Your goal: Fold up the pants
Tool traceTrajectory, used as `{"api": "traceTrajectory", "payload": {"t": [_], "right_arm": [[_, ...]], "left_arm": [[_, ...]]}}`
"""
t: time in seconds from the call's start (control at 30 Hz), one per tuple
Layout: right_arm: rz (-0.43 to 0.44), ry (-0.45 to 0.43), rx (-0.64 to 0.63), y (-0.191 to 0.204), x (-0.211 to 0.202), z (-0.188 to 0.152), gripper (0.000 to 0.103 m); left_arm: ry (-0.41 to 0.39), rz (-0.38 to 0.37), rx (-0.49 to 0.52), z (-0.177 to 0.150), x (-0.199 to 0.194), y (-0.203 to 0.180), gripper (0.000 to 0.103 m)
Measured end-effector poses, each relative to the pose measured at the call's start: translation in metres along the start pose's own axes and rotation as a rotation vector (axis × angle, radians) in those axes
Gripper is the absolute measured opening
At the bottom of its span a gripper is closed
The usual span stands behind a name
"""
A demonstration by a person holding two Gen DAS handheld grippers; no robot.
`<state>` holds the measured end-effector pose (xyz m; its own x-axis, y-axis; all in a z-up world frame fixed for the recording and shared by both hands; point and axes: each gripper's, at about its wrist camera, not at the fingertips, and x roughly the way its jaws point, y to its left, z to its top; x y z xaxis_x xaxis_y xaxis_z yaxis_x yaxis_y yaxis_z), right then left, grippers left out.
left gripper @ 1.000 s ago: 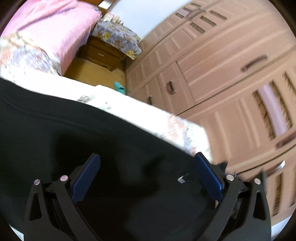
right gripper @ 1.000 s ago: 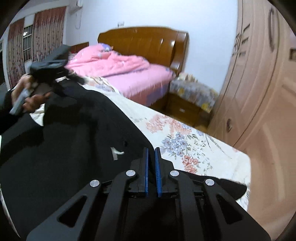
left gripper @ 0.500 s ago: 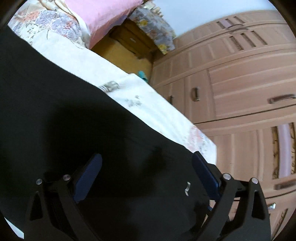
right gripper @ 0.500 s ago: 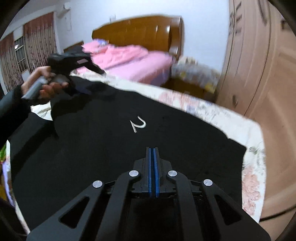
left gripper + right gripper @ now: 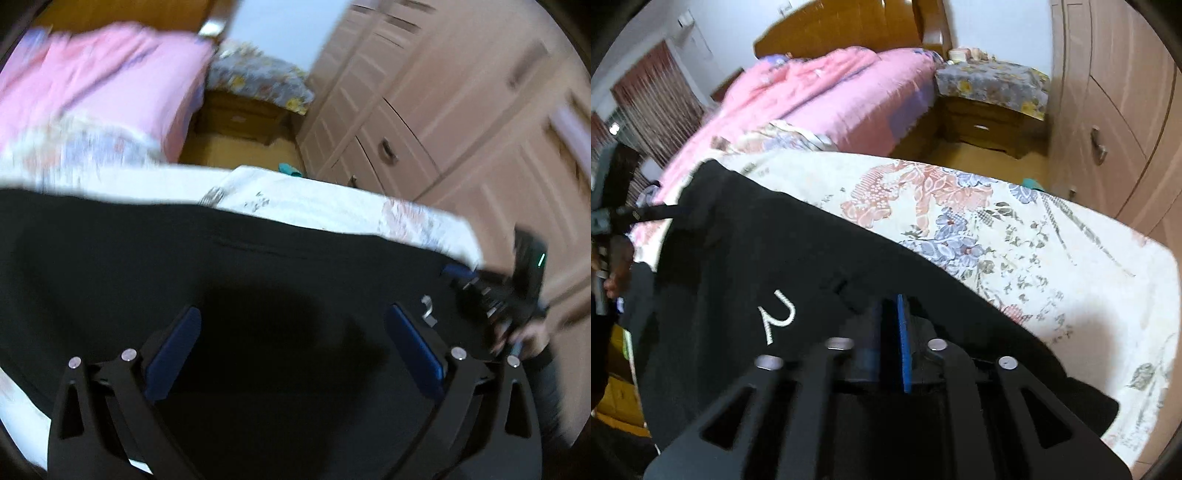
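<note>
Bedroom: floral sheet (image 5: 1015, 236) on the bed, wardrobe (image 5: 461, 122) beyond, pink quilt (image 5: 827, 92) behind. Black pants (image 5: 768, 258) spread across the sheet, reaching its near edge; near portion cut off by both frames. Left gripper (image 5: 291, 343) hovers over the pants, jaws wide, nothing between. Right gripper (image 5: 890, 332) at the pants' right edge, jaws just parting; cloth between them hard to make out. Both views motion-blurred.
</note>
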<state>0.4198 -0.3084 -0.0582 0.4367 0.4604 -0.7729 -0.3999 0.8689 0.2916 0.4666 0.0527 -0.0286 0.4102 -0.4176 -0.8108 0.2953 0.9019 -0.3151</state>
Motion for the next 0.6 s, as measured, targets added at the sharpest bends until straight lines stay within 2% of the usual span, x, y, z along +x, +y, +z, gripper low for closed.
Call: {"api": "traceTrajectory", "payload": {"t": [0.07,0.17,0.23,0.27,0.3,0.33,0.37,0.5,0.6], "right_arm": [[0.011,-0.025,0.003,-0.001,-0.004,-0.006,0.014],[-0.031,0.026,-0.008,0.007,-0.006,0.004,0.016],[-0.065,-0.017,-0.049,0.012,-0.011,0.019,0.076],[-0.048,-0.066,-0.097,0.016,-0.016,0.029,0.096],[-0.037,-0.059,-0.115,0.016,-0.013,0.034,0.099],[-0.031,-0.016,-0.127,0.016,-0.003,0.040,0.099],[-0.052,0.042,-0.151,0.016,0.011,0.044,0.099],[-0.116,0.162,-0.267,0.015,0.048,0.036,0.099],[-0.053,0.109,-0.270,0.003,0.043,0.033,0.099]], "left_arm": [[-0.003,0.053,0.079,0.001,0.007,-0.012,0.101],[0.036,0.026,0.033,0.010,0.025,-0.009,0.101],[0.038,0.014,-0.010,0.016,0.032,-0.003,0.101],[0.030,0.003,-0.019,0.019,0.034,-0.001,0.101],[0.024,-0.001,-0.023,0.022,0.034,0.000,0.101],[0.017,-0.005,-0.029,0.023,0.035,0.001,0.101],[0.011,-0.005,-0.036,0.024,0.035,0.004,0.101],[0.013,0.012,-0.053,0.025,0.035,0.015,0.101],[0.012,0.027,-0.043,0.021,0.030,0.024,0.101]]}}
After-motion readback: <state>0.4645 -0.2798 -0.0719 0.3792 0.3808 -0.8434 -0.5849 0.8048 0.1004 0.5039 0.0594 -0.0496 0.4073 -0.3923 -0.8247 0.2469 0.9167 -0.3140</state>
